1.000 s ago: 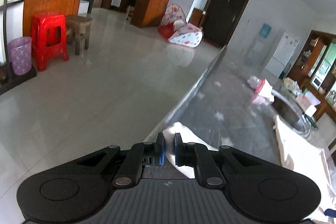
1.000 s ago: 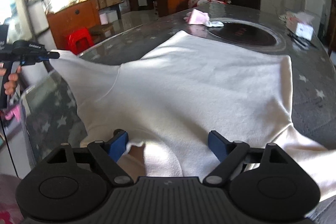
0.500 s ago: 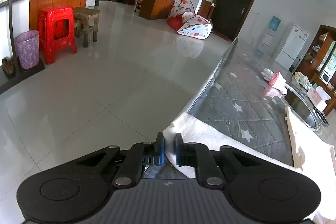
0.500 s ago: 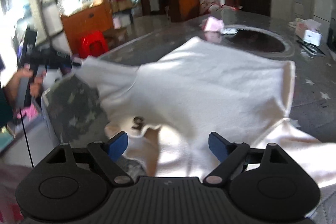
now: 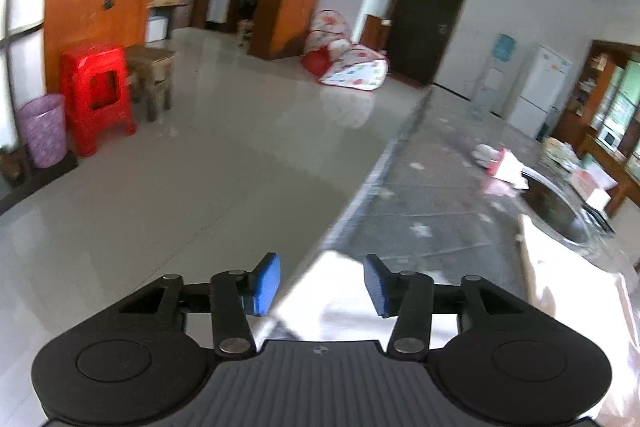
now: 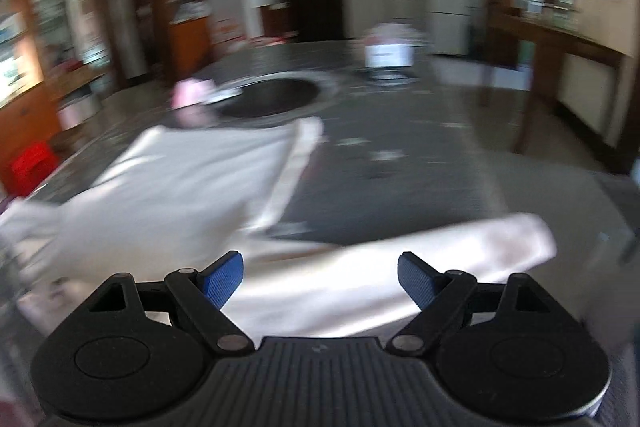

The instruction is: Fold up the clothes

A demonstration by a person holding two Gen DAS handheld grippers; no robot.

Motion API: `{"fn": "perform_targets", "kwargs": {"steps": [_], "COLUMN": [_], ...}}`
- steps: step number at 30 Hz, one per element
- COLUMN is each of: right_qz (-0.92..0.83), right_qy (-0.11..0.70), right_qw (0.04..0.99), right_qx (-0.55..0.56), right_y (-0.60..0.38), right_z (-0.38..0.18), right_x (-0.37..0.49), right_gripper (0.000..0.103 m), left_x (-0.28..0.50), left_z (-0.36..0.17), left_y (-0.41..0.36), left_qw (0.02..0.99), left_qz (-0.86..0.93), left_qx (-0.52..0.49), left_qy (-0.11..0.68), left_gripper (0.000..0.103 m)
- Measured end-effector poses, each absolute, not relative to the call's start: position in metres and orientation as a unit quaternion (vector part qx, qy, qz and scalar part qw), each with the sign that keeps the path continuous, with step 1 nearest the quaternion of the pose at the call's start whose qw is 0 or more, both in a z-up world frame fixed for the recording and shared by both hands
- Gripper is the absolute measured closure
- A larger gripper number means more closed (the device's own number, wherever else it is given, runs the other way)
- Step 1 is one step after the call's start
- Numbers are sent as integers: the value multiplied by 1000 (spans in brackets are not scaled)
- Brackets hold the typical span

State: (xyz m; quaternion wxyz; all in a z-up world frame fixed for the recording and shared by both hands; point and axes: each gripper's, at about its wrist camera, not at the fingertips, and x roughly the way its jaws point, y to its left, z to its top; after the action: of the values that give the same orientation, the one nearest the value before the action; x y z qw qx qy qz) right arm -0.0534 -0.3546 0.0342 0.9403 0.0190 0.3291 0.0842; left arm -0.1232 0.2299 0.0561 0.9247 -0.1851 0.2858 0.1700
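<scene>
A white long-sleeved garment (image 6: 176,183) lies spread on the grey star-patterned table (image 6: 392,183); the right wrist view is blurred. One sleeve (image 6: 400,267) runs across just beyond my right gripper (image 6: 320,279), which is open and holds nothing. In the left wrist view, my left gripper (image 5: 322,285) hangs over the table's left edge with its jaws opening. The white cloth corner (image 5: 332,291) lies below and between the blue pads (image 5: 266,283), and they do not press on it. More of the garment (image 5: 560,275) shows at the right.
A dark round inset (image 6: 272,99) sits mid-table, with pink and white cloth (image 6: 192,95) beside it and a tissue box (image 6: 388,55) behind. Past the table's left edge (image 5: 376,171) the tiled floor holds a red stool (image 5: 98,95), a wooden stool (image 5: 154,75) and a purple bin (image 5: 42,131).
The left gripper has opened and let go of the white cloth corner it was pinching. The right gripper has swung to the right across the garment and now faces a sleeve.
</scene>
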Motion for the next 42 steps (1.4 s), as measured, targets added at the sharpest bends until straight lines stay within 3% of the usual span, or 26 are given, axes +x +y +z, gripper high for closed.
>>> {"fn": "perform_targets", "kwargs": {"steps": [5, 9, 11, 12, 16, 19, 22, 32, 36, 38, 42], "right_qz": [-6, -41, -53, -56, -56, -52, -55, 4, -35, -75, -116], "right_qy": [331, 335, 340, 345, 348, 345, 334, 237, 276, 316, 342], "right_qw": [942, 938, 933, 930, 926, 927, 931, 965, 955, 942, 931], "right_qx": [51, 80, 101, 112, 135, 141, 140, 116, 105, 87, 49], "right_y": [-401, -424, -435, -439, -446, -447, -446, -430, -445, -452, -449], "right_z": [25, 17, 11, 9, 2, 2, 10, 72, 61, 46, 34], "right_x": [-39, -25, -18, -14, -13, -17, -21, -60, -71, -72, -71], "right_gripper": [18, 23, 35, 37, 67, 89, 96, 98, 95, 86, 86], "left_x": [-108, -95, -91, -89, -84, -81, -78, -69, -74, -77, -79], "left_z": [64, 66, 68, 68, 66, 63, 59, 42, 31, 27, 21], "left_y": [192, 155, 138, 129, 96, 75, 55, -16, -31, -36, -35], "left_qw": [938, 944, 947, 947, 947, 944, 941, 919, 906, 900, 892], "left_qz": [108, 44, 20, 8, -40, -74, -106, -218, -252, -265, -273], "left_qx": [-162, -143, -131, -129, -111, -97, -85, -23, 6, 17, 27], "left_qy": [286, 294, 293, 294, 299, 307, 311, 327, 340, 345, 359], "left_gripper": [37, 32, 17, 13, 1, 0, 0, 0, 0, 0, 0]}}
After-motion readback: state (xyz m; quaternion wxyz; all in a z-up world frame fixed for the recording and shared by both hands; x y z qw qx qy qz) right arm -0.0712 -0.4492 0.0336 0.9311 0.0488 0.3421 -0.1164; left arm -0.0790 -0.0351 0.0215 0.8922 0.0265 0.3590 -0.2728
